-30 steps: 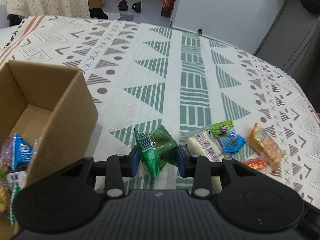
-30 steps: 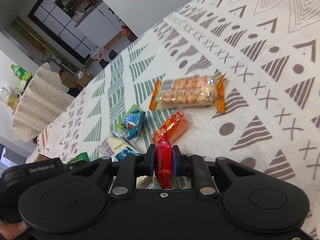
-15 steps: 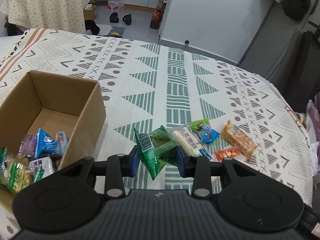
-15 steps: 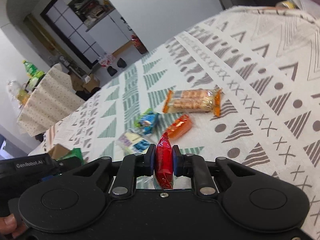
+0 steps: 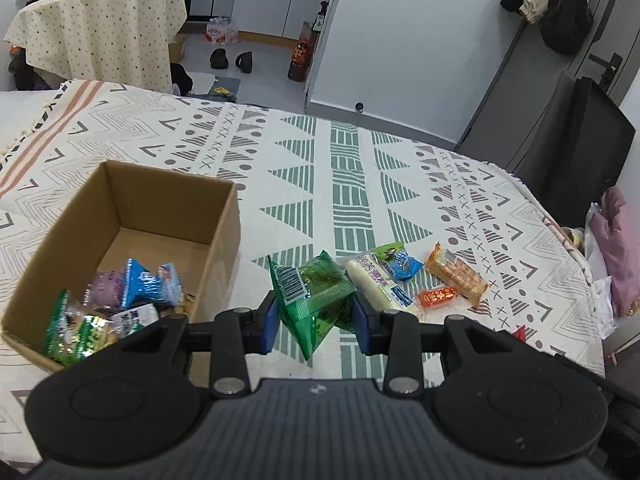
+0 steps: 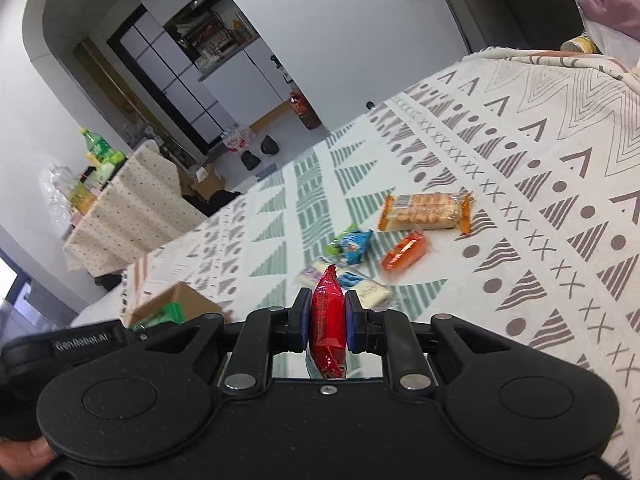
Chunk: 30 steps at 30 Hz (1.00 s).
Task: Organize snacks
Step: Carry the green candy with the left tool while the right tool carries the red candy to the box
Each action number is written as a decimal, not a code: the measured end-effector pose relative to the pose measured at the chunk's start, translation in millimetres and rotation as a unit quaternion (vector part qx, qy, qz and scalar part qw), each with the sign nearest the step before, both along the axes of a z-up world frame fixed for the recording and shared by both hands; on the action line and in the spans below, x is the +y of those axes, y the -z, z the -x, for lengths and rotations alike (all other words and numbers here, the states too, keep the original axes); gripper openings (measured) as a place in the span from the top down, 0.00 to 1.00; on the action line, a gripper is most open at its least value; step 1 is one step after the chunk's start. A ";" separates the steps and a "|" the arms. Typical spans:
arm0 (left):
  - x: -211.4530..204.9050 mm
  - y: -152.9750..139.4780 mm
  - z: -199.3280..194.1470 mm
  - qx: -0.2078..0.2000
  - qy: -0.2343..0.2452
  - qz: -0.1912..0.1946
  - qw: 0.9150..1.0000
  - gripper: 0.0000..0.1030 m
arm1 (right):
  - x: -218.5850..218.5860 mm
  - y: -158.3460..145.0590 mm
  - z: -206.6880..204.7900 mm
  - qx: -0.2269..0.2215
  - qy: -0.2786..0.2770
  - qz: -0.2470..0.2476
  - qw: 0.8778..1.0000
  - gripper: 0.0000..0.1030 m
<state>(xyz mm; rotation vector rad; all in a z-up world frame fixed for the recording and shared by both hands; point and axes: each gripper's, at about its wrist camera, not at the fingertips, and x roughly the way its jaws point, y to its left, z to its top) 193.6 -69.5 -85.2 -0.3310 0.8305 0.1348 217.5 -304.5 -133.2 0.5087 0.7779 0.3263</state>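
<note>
Gripping a green packet, the left gripper has it pinched between its blue pads, held above the patterned cloth just right of the box. That cardboard box sits open at the near left, and it already holds a blue packet, a purple one and a couple of green-and-white wrappers piled at its near end, far end bare.

Over on the right, the right gripper is clamped on a red packet, which stands upright between the pads, its tip poking up past them.

Left on the cloth, a small cluster: a white roll lying just beyond the green packet, a small blue-and-green packet touching its far side, an orange candy to the right, and a cracker pack just past that, angled. From the right wrist view the same four show beyond the red packet, crackers farthest, orange candy near them, blue packet to the left, white roll nearest. The box peeks in at the lower left there, partly hidden behind the left gripper's body.
</note>
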 end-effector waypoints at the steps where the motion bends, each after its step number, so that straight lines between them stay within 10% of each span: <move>1: 1.0 -2.0 2.6 0.000 0.000 -0.003 1.000 0.64 | 1.6 -3.6 2.1 -0.004 0.000 0.000 1.000 0.83; 30: 56.4 -37.1 49.4 -0.043 -0.018 0.009 0.999 0.64 | 67.7 -59.4 26.2 -0.065 -0.042 0.029 0.997 0.83</move>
